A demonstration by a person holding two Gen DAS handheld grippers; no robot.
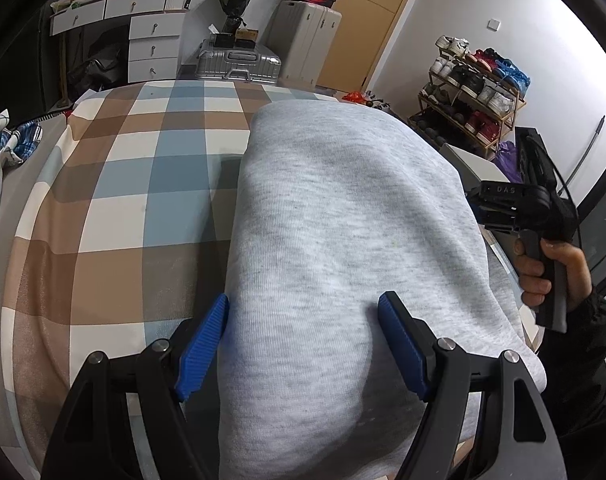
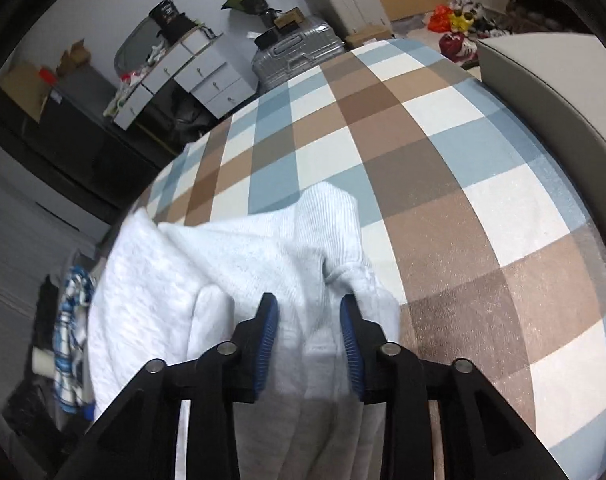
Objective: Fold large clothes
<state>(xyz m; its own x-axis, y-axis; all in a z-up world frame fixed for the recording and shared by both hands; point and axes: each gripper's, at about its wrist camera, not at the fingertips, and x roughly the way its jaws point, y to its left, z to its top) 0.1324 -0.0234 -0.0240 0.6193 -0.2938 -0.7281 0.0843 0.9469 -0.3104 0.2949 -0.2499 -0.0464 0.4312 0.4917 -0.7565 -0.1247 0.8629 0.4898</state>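
A light grey garment (image 1: 343,240) lies folded into a long pad on the checked bedspread (image 1: 115,184). My left gripper (image 1: 303,312) stands open wide over its near end, the left pad at the cloth's left edge and the right pad dimpling the top layer. At the garment's right edge a hand (image 1: 551,272) holds the right tool's black body (image 1: 519,204). In the right wrist view, the right gripper (image 2: 309,316) is partly open, with a bunched, ribbed part of the grey garment (image 2: 231,248) lying loose between its blue pads.
Past the bed's far end stand a silver suitcase (image 1: 239,62), a white suitcase (image 1: 303,40) and white drawers (image 1: 155,40). A shoe rack (image 1: 471,92) is at the right. A blue checked cloth (image 1: 7,140) lies off the bed's left side.
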